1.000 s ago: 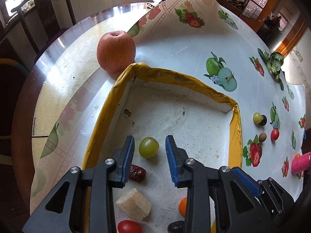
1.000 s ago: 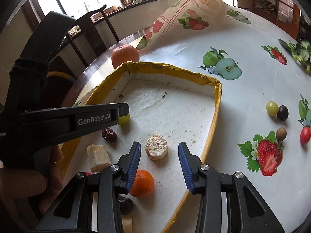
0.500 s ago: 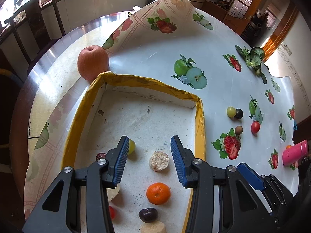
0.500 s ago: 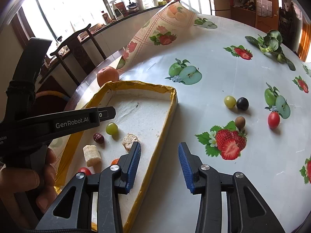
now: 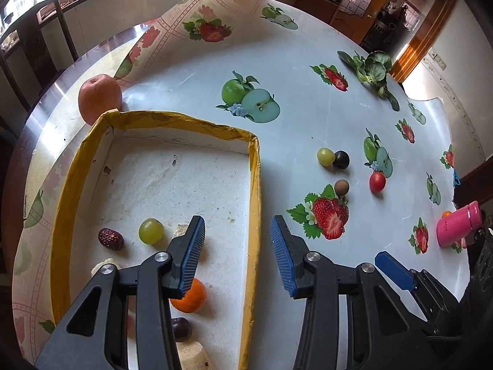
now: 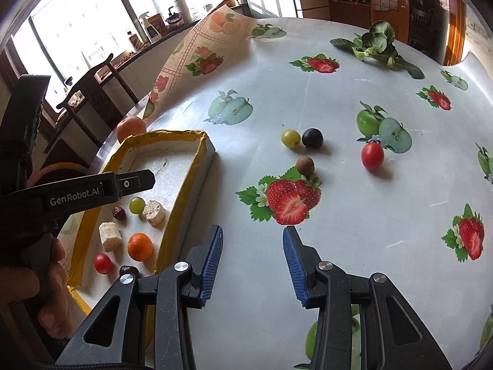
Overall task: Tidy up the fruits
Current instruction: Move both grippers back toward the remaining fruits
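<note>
Below my left gripper (image 5: 237,252), whose jaws stood spread with nothing between them, ran the yellow-taped right wall of the tray (image 5: 254,203), so that one finger hung over the tray floor and the other over the tablecloth (image 5: 308,71). Nearest in the tray lay a dark grape (image 5: 181,328) and an orange (image 5: 189,296), partly hidden behind that finger; a little farther sat a green grape (image 5: 151,230) and a red date (image 5: 111,239). My right gripper (image 6: 252,262) was likewise spread and empty, held over the cloth just right of the tray. Ahead of it, well apart from both grippers, a small brown fruit (image 6: 305,165) rested at the edge of a printed strawberry, then a cherry tomato (image 6: 372,156), then a second green grape (image 6: 290,137) touching a black grape (image 6: 312,137). Beyond the tray's far corner stood an apple (image 5: 99,98).
</note>
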{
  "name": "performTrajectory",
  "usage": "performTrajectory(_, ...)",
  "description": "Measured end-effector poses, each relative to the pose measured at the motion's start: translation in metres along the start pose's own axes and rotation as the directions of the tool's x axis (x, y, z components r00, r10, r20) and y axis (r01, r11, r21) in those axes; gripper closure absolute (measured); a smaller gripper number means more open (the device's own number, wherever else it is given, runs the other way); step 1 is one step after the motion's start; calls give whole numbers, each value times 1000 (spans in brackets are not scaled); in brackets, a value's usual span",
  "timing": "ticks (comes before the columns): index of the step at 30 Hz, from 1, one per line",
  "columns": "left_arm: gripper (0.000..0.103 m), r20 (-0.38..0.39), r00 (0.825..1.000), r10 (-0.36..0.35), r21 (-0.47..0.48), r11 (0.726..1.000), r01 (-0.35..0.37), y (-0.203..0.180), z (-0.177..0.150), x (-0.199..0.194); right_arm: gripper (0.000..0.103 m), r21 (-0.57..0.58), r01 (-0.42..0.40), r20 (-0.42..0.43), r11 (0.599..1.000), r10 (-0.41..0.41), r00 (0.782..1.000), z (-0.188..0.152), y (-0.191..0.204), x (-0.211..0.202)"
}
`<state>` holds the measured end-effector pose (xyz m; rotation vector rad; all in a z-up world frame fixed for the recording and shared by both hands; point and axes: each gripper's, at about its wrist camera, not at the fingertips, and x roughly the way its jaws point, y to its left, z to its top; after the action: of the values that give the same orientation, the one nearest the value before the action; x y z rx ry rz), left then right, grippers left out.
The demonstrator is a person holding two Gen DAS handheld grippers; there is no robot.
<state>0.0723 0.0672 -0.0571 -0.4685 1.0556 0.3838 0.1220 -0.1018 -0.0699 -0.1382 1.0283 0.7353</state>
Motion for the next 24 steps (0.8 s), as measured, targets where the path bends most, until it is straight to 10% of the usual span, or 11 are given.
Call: performTrajectory(24,61,-78,988,-132,96,986,140,-95,6,58,61,99,67,-7,993,-67,998,22,-99,23)
